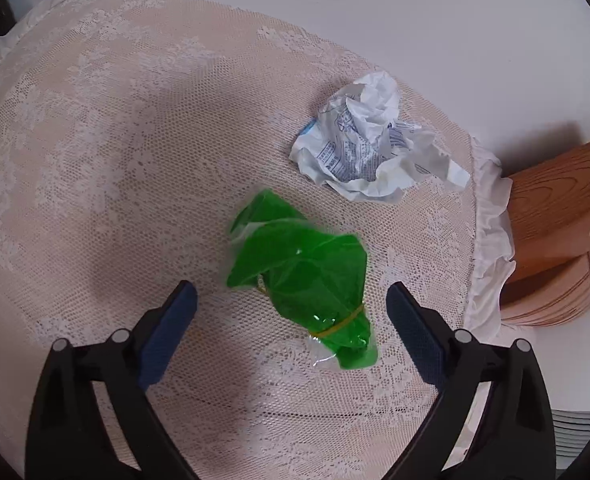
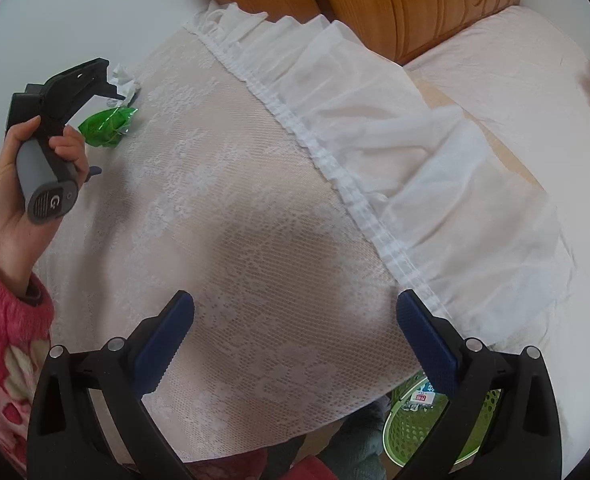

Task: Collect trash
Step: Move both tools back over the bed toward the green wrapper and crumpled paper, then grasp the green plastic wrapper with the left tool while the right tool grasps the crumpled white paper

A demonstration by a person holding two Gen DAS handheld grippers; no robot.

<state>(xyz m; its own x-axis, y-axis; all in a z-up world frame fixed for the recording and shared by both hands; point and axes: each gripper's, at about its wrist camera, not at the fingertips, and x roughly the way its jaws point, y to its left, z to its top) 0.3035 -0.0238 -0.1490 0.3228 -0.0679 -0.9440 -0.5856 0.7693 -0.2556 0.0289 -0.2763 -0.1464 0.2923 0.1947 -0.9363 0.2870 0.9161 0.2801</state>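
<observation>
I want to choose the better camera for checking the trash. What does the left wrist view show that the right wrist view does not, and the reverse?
Only the left wrist view shows the print on the crumpled white paper and the yellow rubber band around the green plastic wrapper.

Only the right wrist view shows the green basket below the table edge, the bed, and the person's left hand holding the left gripper.

Both show the wrapper, the paper, the lace tablecloth and open fingers.

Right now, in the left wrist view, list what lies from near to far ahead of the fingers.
Green plastic wrapper tied with a yellow rubber band → crumpled white paper → far edge of the lace tablecloth.
</observation>
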